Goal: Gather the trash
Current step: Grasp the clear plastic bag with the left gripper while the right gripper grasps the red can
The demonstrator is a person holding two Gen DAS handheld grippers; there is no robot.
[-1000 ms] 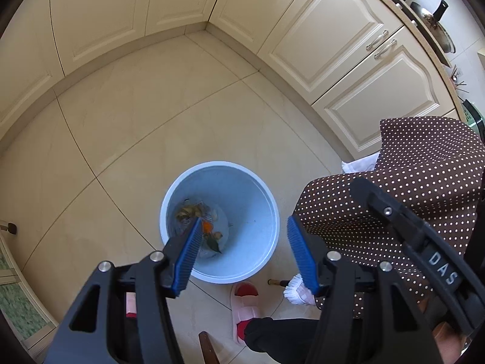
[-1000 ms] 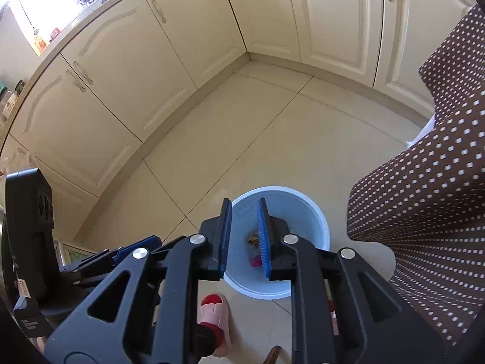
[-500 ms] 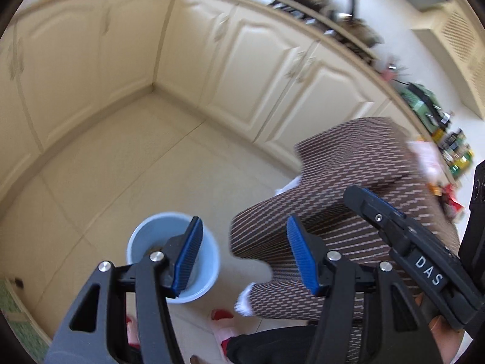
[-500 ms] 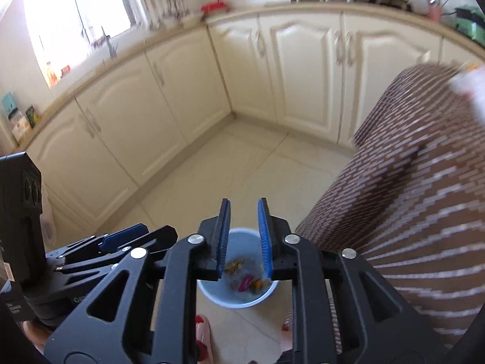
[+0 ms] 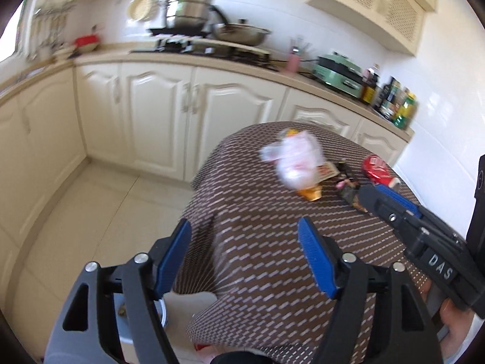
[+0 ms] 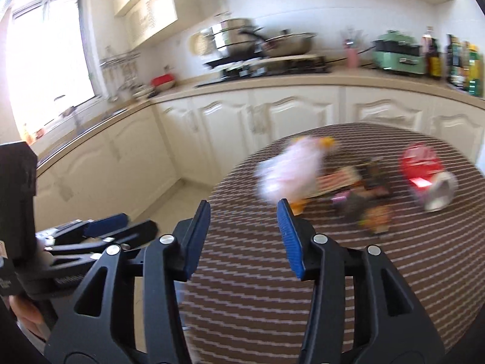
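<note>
Trash lies on a round table with a brown dotted cloth [image 5: 272, 242]: a crumpled white plastic bag [image 5: 295, 159], an orange scrap [image 5: 309, 193], dark wrappers [image 5: 348, 189] and a red can [image 5: 379, 168] on its side. The right wrist view shows the bag [image 6: 288, 173], the wrappers [image 6: 363, 203] and the can [image 6: 424, 176]. My left gripper [image 5: 244, 254] is open and empty above the table's near edge. My right gripper [image 6: 244, 236] is open and empty, short of the bag. A bit of the blue trash bin [image 5: 162, 309] shows low down, behind the left fingers.
Cream kitchen cabinets [image 5: 157, 115] run along the walls, with pots [image 5: 188, 15], a green appliance [image 5: 339, 69] and bottles [image 5: 397, 106] on the counter. Tiled floor [image 5: 106, 212] lies left of the table. A bright window [image 6: 45, 60] is at the left.
Both grippers have swung up from looking down into the trash bin on the floor to facing the table top. The right gripper's jaws have opened wider. The frames are motion-blurred.
</note>
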